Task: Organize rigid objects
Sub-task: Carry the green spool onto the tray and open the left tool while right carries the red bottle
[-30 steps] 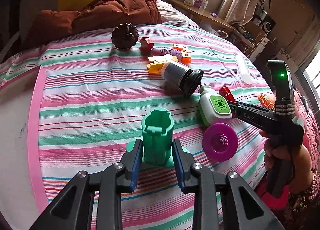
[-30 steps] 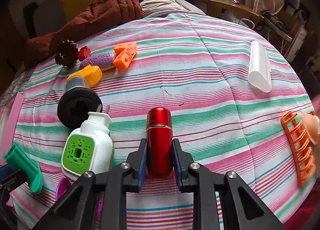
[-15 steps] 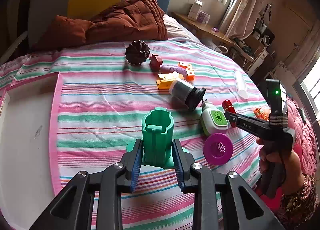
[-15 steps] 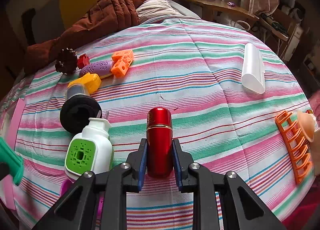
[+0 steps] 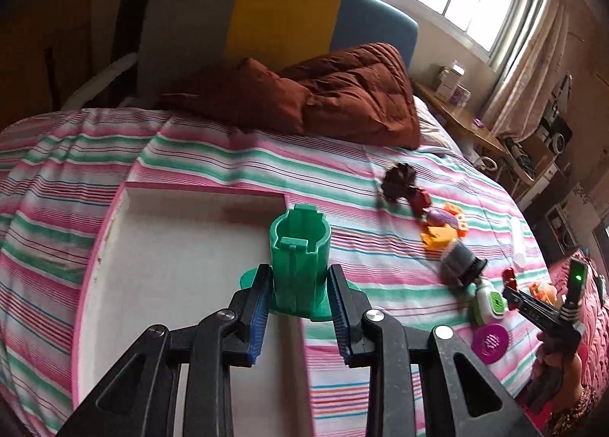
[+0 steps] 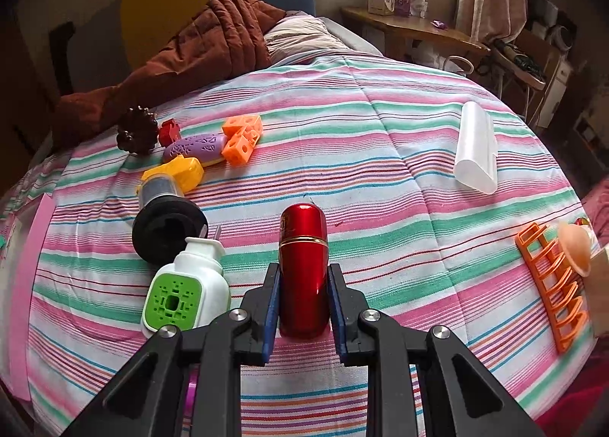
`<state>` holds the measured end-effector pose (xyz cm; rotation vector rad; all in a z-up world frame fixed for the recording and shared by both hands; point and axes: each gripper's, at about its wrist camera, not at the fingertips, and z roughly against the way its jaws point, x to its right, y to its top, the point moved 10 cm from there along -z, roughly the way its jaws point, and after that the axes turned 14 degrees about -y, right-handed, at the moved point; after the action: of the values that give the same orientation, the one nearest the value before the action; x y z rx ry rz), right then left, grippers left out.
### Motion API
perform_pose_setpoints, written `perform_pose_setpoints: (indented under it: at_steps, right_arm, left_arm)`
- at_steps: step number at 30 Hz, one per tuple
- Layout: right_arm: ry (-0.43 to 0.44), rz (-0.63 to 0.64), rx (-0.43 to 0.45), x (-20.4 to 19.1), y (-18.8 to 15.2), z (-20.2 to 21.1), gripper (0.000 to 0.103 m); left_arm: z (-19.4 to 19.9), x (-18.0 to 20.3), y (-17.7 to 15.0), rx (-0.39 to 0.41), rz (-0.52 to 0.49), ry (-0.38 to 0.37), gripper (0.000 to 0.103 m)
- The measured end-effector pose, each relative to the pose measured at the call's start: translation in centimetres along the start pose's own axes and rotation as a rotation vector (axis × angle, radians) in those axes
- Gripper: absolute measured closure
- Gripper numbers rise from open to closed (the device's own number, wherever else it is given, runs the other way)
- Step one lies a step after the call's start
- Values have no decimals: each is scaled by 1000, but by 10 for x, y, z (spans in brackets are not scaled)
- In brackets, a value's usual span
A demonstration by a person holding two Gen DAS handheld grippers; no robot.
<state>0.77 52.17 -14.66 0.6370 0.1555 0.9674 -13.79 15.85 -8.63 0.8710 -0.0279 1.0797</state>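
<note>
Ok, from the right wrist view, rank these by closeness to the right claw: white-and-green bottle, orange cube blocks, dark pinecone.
1. White-and-green bottle, just left of the right claw.
2. Orange cube blocks, farther up, left of centre.
3. Dark pinecone, farthest, far left by the brown quilt.

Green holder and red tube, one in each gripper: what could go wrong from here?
1. The left gripper clamps only the green holder's lower body; it sits over the white tray's right edge, so releasing here could tip it onto the bedspread.
2. The red tube is round and glossy, and could slip from the right gripper.
3. The white-and-green bottle beside the tube could get knocked.
</note>
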Motion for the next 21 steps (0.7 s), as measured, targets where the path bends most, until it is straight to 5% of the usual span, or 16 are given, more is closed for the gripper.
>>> perform_pose_setpoints:
  at_steps: [13, 21]
  right_arm:
    - [37, -55, 84, -15, 18, 70, 79]
    - [156, 21, 112, -83, 18, 113, 79]
  left_arm:
    - [-26, -131, 26, -27, 162, 136, 74]
    - [-34, -149, 43, -13, 83, 222, 73]
